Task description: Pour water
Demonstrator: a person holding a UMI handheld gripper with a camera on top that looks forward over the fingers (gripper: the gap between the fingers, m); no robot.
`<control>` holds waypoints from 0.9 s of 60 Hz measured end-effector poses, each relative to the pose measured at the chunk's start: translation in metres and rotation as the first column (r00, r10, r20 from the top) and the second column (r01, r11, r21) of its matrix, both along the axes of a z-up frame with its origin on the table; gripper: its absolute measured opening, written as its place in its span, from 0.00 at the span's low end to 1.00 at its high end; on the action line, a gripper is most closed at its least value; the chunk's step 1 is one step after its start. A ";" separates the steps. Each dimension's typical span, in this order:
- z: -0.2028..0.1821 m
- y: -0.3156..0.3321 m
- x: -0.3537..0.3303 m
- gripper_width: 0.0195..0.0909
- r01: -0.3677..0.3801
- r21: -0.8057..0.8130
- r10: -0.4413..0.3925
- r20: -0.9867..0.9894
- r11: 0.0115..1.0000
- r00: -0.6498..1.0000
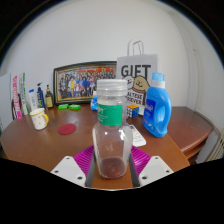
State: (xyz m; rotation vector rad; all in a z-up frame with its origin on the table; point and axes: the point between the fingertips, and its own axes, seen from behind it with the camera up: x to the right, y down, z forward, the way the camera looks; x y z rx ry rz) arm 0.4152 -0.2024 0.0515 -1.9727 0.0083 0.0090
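Bottle [111, 132] stands clamped between the hand-held gripper [112, 168] pads, its base hidden.

The path straight ahead is blocked by a clear plastic bottle [111, 131] standing between the fingers [84, 160]. Bare tabletop [45, 143] is left to its left, up to a red coaster [67, 128] and mug [38, 119]. The right side is crowded by a blue detergent jug [156, 104].
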 end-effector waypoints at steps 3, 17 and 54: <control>0.000 0.000 0.001 0.46 0.008 -0.002 -0.008 -0.010 1.000 1.000; -0.002 0.002 0.006 0.31 0.043 -0.044 -0.041 0.044 0.998 0.998; 0.166 0.138 -0.110 0.30 0.099 0.001 -0.043 0.902 0.995 0.430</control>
